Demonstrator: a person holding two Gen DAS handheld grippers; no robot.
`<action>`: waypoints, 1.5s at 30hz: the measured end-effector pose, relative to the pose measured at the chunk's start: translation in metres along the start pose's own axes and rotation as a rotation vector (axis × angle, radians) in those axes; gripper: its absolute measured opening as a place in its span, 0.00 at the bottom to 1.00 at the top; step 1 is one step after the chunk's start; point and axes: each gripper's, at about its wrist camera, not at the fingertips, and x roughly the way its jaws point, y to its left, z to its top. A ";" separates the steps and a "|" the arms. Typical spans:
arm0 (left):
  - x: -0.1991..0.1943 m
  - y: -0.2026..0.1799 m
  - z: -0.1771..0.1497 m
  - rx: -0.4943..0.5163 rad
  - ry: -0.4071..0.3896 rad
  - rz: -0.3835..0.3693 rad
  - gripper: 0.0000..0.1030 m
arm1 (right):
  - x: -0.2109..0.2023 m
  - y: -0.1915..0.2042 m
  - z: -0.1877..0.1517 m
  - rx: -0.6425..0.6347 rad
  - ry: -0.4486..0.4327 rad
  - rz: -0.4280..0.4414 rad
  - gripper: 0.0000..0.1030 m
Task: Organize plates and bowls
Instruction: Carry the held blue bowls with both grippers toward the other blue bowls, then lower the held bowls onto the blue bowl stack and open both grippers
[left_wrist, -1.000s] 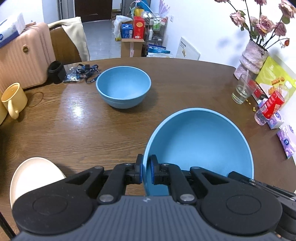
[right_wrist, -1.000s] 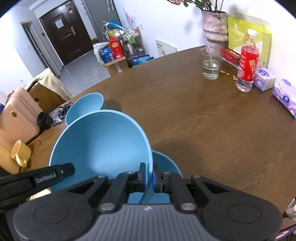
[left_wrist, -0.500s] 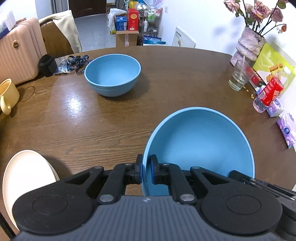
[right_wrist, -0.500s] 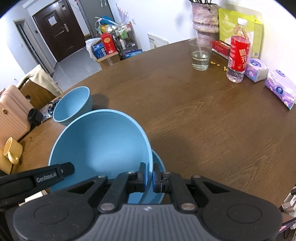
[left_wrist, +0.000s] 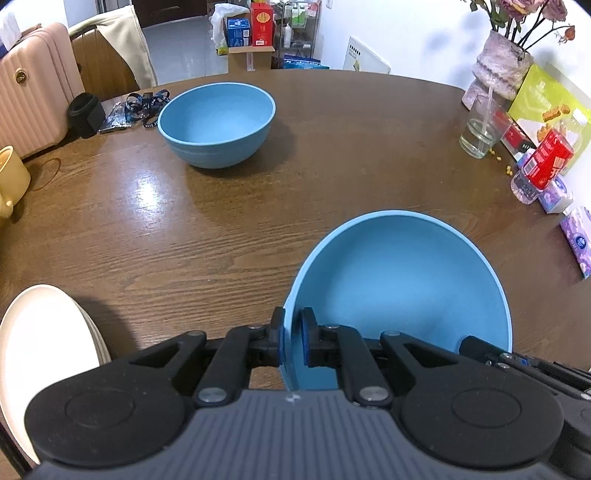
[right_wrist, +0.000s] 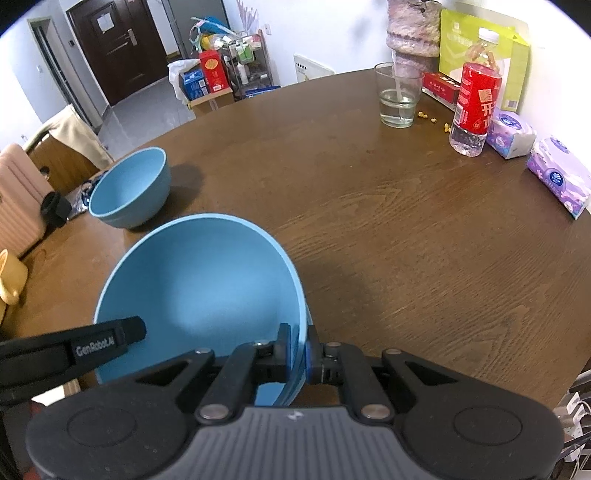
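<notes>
A blue bowl is pinched at its near rim by the left claw, closed tight on it, tilted above the table. The opposite rim is clamped by the right claw (two stacked rims seem visible there). A second bowl sits farther back; cream plates lie at the left edge.
</notes>
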 end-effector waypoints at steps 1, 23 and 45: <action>0.001 0.000 0.000 0.003 0.001 0.003 0.09 | 0.002 0.000 0.000 -0.004 0.002 -0.003 0.07; 0.017 -0.006 -0.005 0.047 0.002 0.046 0.10 | 0.017 0.012 -0.004 -0.129 -0.006 -0.060 0.08; 0.021 -0.013 -0.009 0.074 -0.016 0.072 0.14 | 0.021 0.016 -0.007 -0.183 -0.012 -0.078 0.13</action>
